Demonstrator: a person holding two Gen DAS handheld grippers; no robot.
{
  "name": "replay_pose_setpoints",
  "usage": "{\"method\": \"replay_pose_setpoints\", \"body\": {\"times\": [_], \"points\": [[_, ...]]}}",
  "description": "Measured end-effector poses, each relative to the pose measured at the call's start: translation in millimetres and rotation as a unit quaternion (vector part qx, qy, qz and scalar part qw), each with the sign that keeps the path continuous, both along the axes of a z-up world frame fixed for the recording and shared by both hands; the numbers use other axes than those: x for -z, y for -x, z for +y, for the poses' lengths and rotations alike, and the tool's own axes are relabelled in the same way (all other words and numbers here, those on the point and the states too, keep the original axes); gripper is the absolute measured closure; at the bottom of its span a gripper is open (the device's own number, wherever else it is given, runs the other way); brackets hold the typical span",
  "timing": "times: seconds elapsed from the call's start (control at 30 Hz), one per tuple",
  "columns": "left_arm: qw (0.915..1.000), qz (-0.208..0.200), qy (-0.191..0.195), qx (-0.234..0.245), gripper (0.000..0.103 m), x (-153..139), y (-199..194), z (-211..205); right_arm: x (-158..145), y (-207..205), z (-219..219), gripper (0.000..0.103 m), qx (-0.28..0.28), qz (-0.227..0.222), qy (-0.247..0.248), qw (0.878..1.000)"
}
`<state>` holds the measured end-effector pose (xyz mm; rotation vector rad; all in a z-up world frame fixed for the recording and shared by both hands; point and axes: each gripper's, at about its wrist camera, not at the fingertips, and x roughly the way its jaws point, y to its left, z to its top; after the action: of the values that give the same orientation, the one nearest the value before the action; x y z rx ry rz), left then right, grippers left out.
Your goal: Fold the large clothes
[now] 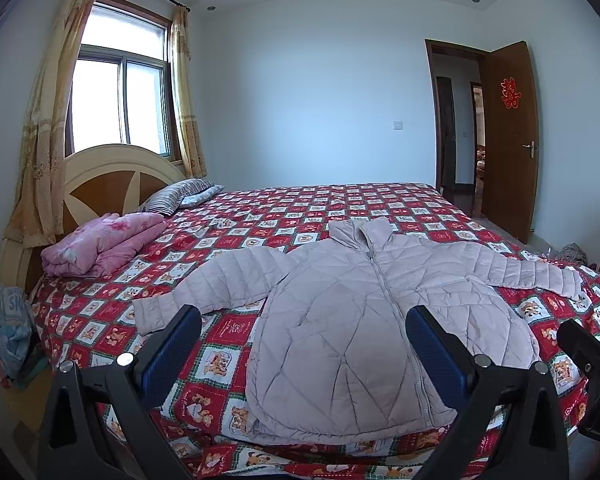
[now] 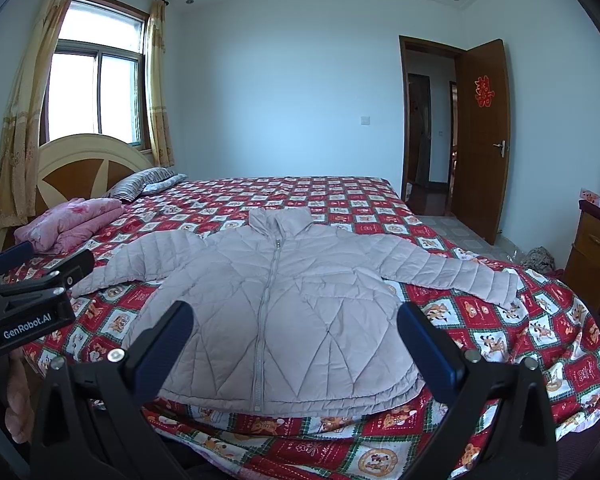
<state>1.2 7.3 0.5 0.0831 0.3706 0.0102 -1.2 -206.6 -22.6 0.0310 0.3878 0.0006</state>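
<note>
Jacket (image 1: 352,304) flat on bed (image 1: 284,216); both tongs agape.

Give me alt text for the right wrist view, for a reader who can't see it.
A pale quilted jacket lies flat, zipped, sleeves spread, on a red patterned bedspread, hem nearest the camera. The open right claw hovers over the hem, holding nothing; the left claw shows at the left edge. A folded pink blanket sits near the headboard.

Bed (image 1: 260,216) with red checked cover, pale quilted jacket (image 1: 340,320) spread flat, pink folded blanket (image 1: 100,244), striped pillow (image 1: 176,196)
</note>
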Motion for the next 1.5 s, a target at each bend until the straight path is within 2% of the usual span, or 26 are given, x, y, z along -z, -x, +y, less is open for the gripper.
{"method": "replay_pose_setpoints", "body": {"times": [1.5], "points": [[1.0000, -0.002, -0.004, 0.007, 0.001, 2.4, -2.8, -2.8, 7.5, -2.3, -1.8, 0.000, -0.003, 0.010, -0.003, 1.000]]}}
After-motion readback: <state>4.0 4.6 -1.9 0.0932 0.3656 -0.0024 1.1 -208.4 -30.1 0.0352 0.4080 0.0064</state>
